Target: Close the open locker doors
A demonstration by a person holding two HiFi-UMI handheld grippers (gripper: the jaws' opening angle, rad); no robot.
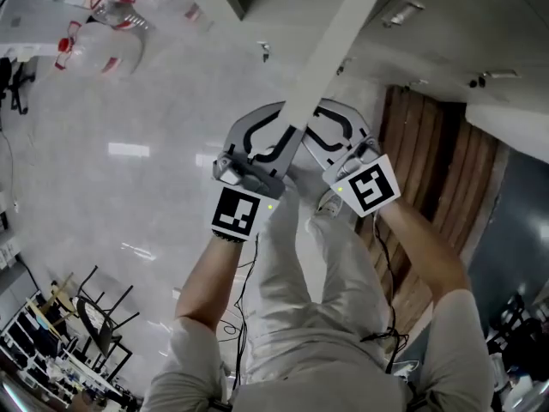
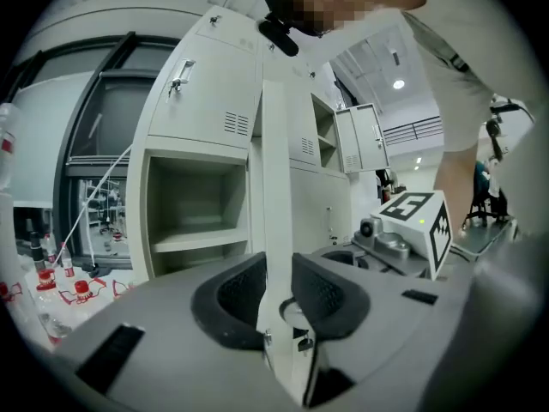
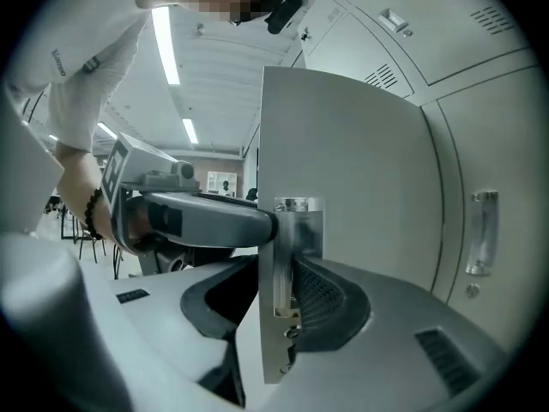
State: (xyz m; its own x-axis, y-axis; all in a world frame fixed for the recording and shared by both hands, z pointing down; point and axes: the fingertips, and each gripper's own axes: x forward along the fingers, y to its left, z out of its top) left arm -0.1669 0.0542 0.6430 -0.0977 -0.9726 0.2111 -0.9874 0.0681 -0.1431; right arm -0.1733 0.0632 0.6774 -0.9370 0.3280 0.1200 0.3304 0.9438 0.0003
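Note:
A white locker door (image 1: 330,58) stands open, and I see it edge-on as a long strip. My left gripper (image 1: 273,140) is shut on that edge; in the left gripper view both pads press the door (image 2: 274,187) from either side of my left gripper (image 2: 276,294). My right gripper (image 1: 330,131) sits just beside it on the same edge. In the right gripper view the door (image 3: 343,161) and its metal latch plate (image 3: 298,230) lie between the open jaws of my right gripper (image 3: 274,299), with a gap on the left side. An open compartment (image 2: 193,204) shows behind.
Closed lockers with handles (image 3: 483,230) stand to the right. Another open locker door (image 2: 360,140) hangs farther down the row. Bottles with red caps (image 1: 103,24) lie on the floor at upper left, chairs (image 1: 94,316) at lower left, a wooden panel (image 1: 437,170) at right.

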